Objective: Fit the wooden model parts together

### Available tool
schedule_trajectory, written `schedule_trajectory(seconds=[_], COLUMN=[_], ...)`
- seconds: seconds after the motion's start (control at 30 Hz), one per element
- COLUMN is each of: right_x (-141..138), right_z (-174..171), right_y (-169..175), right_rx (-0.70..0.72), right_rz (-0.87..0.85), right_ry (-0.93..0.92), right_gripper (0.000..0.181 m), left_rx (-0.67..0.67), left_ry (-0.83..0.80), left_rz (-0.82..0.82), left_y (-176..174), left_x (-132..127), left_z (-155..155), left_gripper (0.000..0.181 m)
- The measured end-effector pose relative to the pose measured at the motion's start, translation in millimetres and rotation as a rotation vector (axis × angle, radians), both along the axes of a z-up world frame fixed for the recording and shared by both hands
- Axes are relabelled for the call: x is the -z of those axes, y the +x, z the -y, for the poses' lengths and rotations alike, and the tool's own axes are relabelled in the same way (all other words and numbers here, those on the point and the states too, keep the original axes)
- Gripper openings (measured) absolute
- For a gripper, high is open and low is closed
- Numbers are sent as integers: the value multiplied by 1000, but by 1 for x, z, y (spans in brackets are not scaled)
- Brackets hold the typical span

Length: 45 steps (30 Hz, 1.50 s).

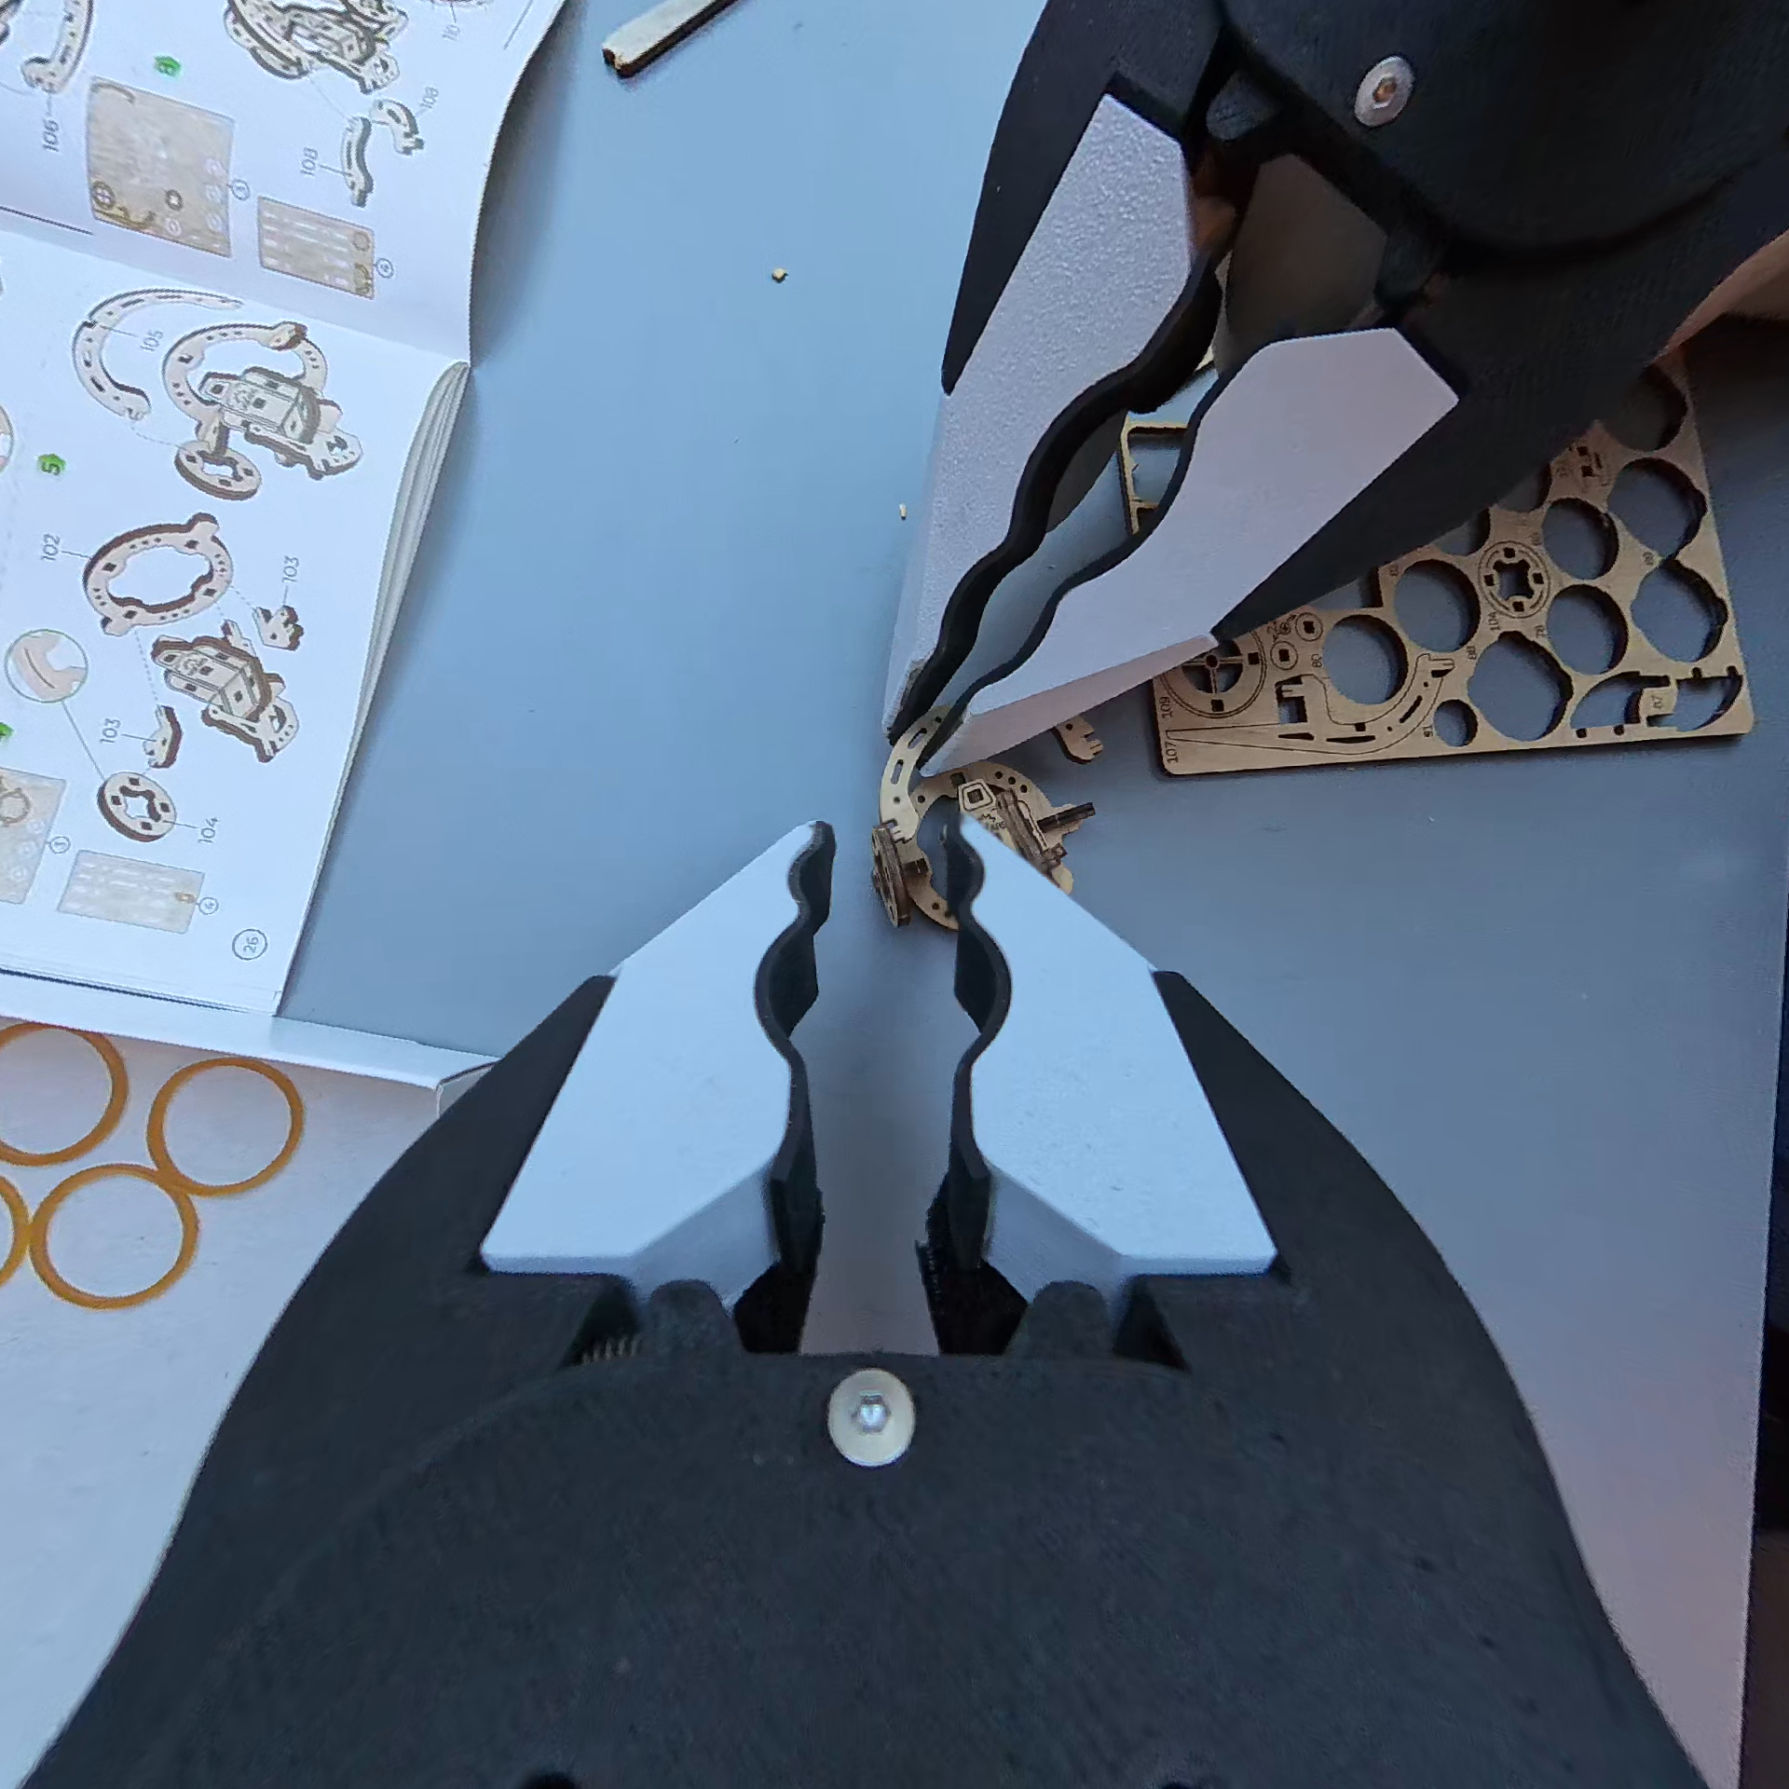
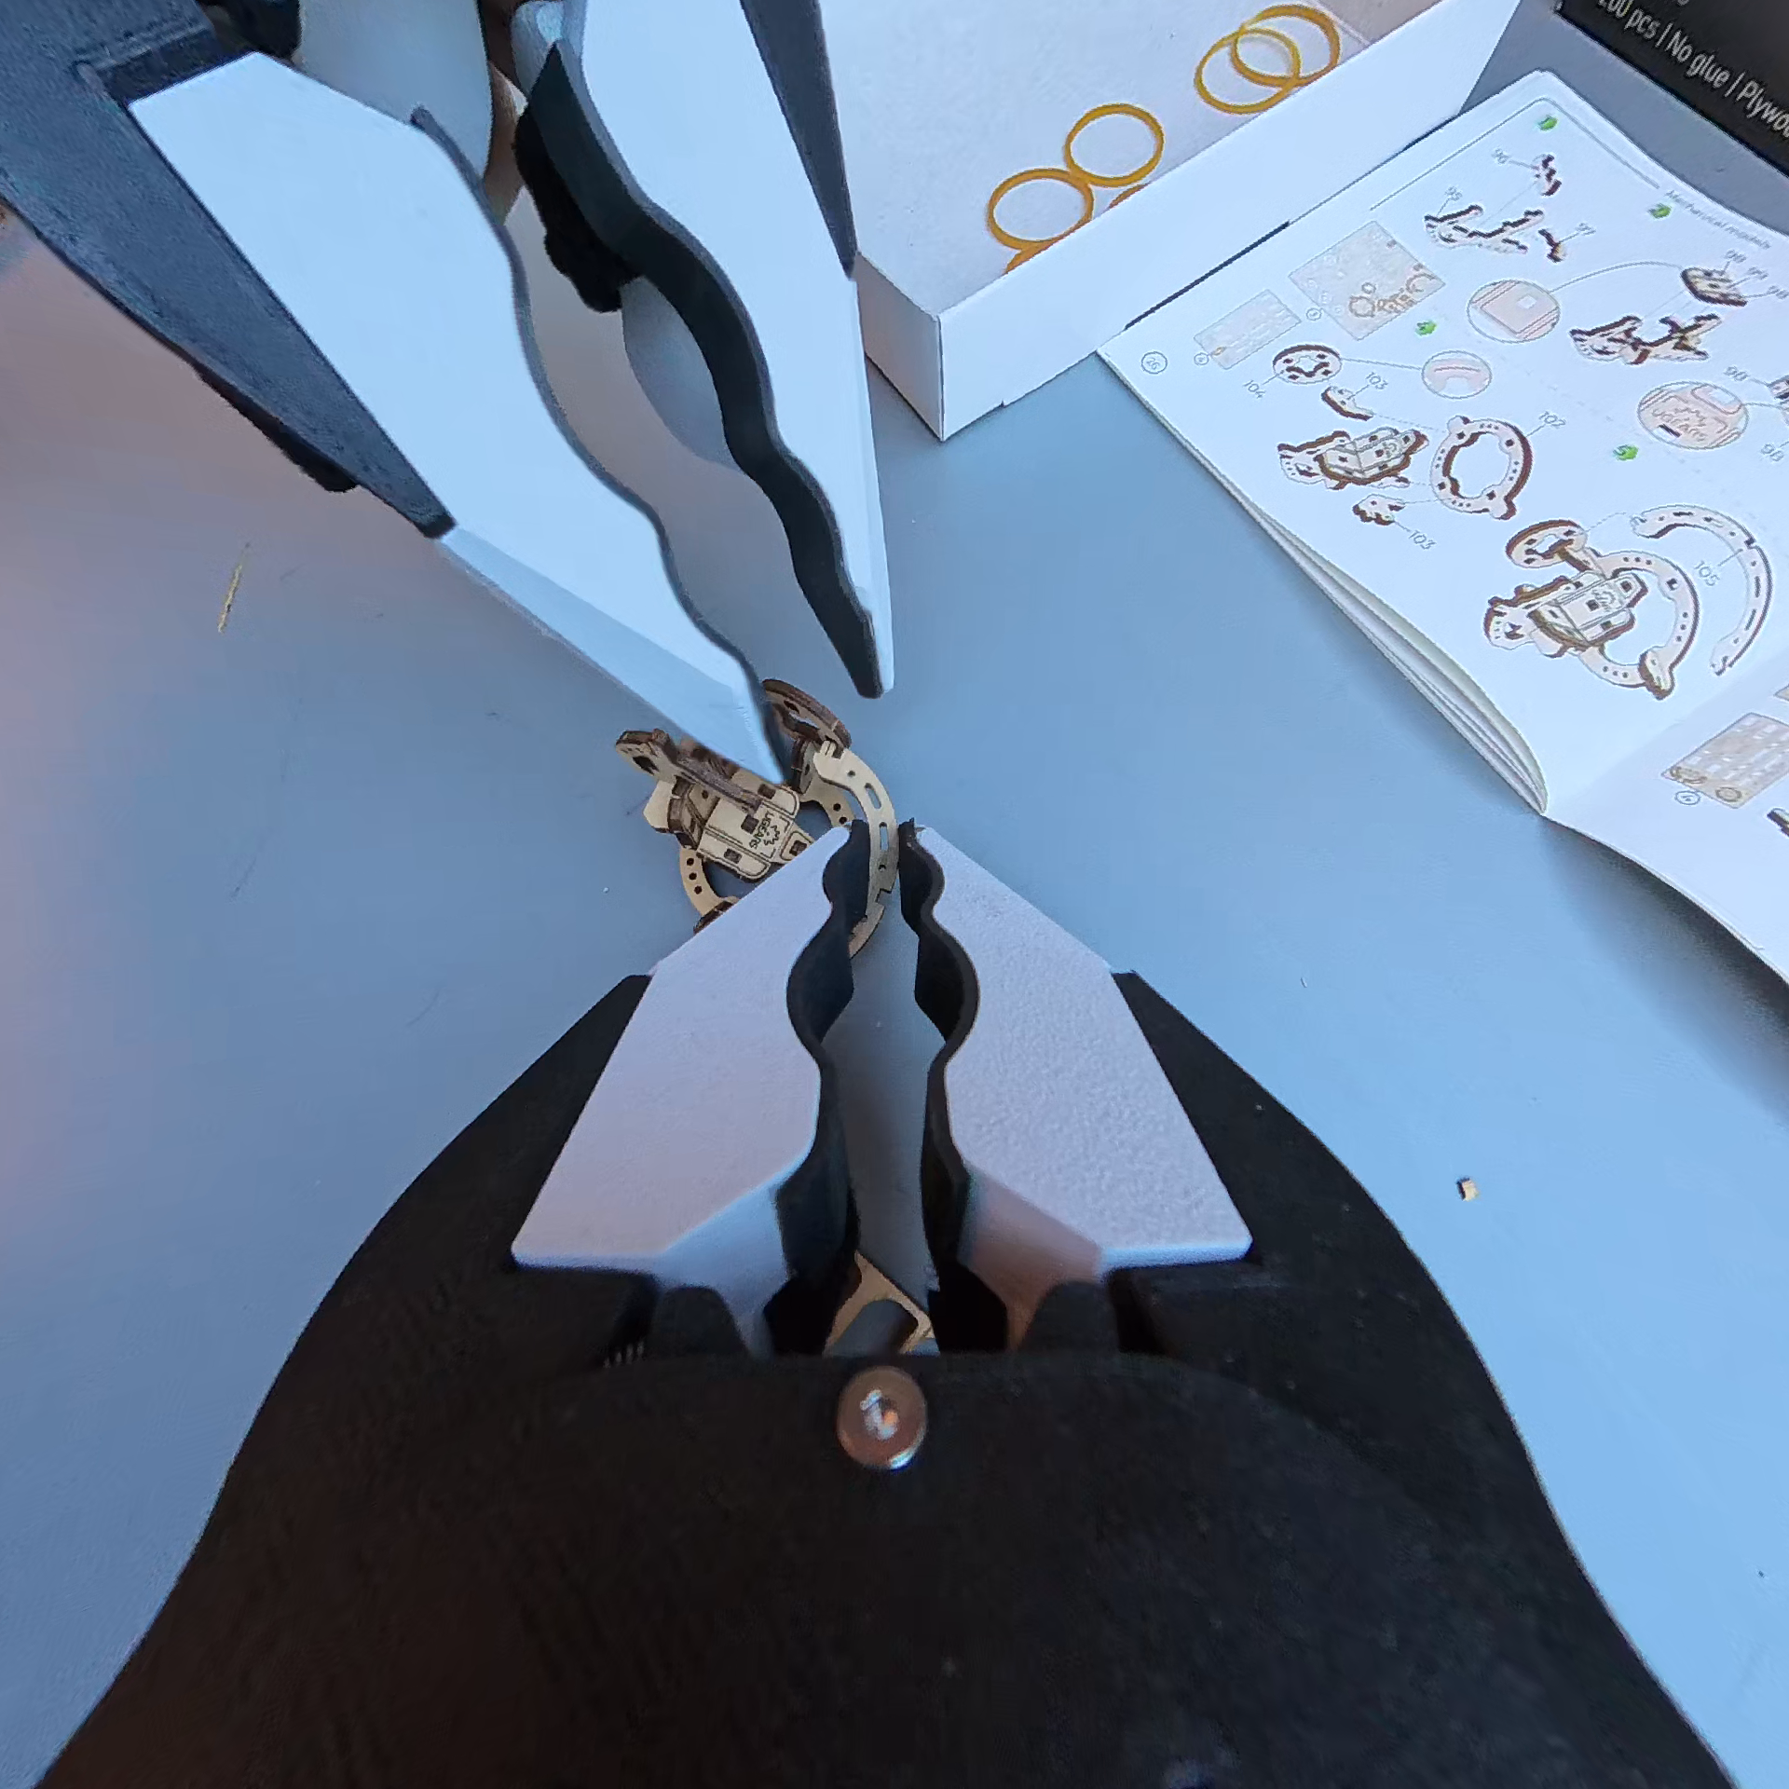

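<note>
A small wooden model (image 1: 1012,823) lies on the grey table (image 1: 678,581) between both grippers. It has a boxy body, a toothed disc (image 1: 891,871) and a curved perforated arc (image 1: 905,774). My right gripper (image 2: 883,834) is shut on the arc (image 2: 876,803) near its end; in the left wrist view it (image 1: 920,741) comes in from the upper right. My left gripper (image 1: 891,837) is open, its jaws either side of the disc end. In the right wrist view it (image 2: 823,726) comes down from above, one fingertip (image 2: 770,755) against the model (image 2: 736,823).
An open instruction booklet (image 1: 194,484) (image 2: 1500,484) lies to one side. A white box (image 2: 1065,290) holds yellow rubber bands (image 2: 1113,155) (image 1: 223,1123). A punched plywood sheet (image 1: 1452,658) lies behind the right gripper, with a small loose piece (image 1: 1079,741) and a wooden stick (image 1: 658,39) nearby. The tips of both grippers are at nearly the same place.
</note>
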State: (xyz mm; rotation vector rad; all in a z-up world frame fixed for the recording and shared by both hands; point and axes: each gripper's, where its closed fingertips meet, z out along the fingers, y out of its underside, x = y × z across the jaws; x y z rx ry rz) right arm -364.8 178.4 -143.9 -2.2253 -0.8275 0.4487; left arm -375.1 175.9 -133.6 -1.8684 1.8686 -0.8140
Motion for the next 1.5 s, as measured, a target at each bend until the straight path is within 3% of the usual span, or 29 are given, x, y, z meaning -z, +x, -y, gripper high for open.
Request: schedule_trajectory(seconds=[0.03,0.5,0.8,1.23,1.33,1.5], right_x=[0,0,0,0,0,-1], right_z=[0,-1,-1,-1,0,2], right_y=[0,-2,-3,-4,-6,-10], right_rx=[0,-3,-12,-16,-26,-46], right_rz=[-1,3,11,13,11,18], right_ry=[-2,11,26,32,32,37], right_gripper=[4,4,5,5,5,5], left_rx=[7,31,32,16,-1,-7], left_ry=[-8,18,37,33,25,-8], left_rz=[6,-35,-36,-51,-53,-70], left_y=[1,-8,-7,-8,-11,-19], left_x=[-1,8,9,11,8,4], left_z=[1,2,-1,2,0,0], left_gripper=[19,18,3,15,26,19])
